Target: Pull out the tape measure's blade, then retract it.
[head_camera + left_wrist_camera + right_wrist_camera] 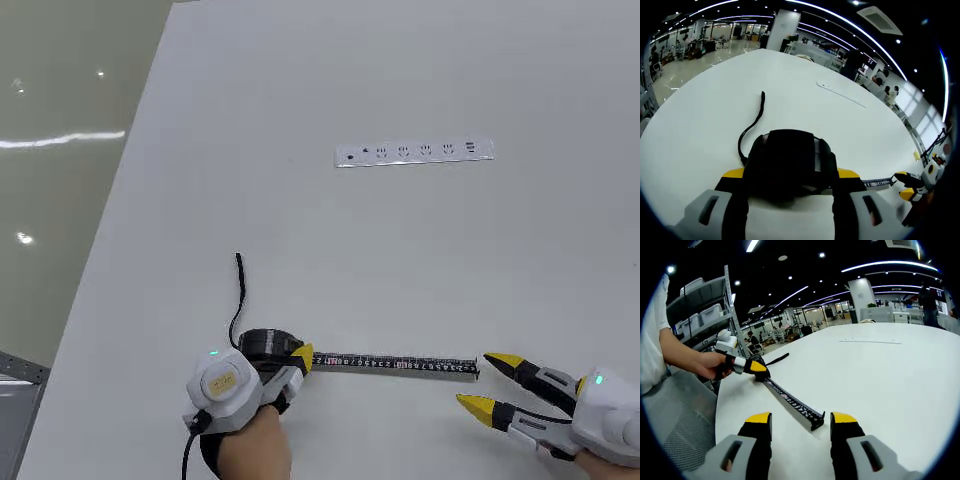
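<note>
A black tape measure (268, 346) lies on the white table, held between the yellow-tipped fingers of my left gripper (290, 365). In the left gripper view its case (790, 162) sits between the jaws. The dark blade (395, 365) is drawn out to the right and lies flat on the table, its end hook (816, 422) just in front of my right gripper (801, 421). My right gripper (487, 384) stands open with nothing between its fingers, a short way off the blade's tip. A black wrist strap (239, 295) trails from the case.
A white power strip (414, 152) lies further back on the table. The table's left edge (110, 210) drops to a shiny floor. In the right gripper view a person's hand (705, 365) holds the left gripper; shelving stands behind.
</note>
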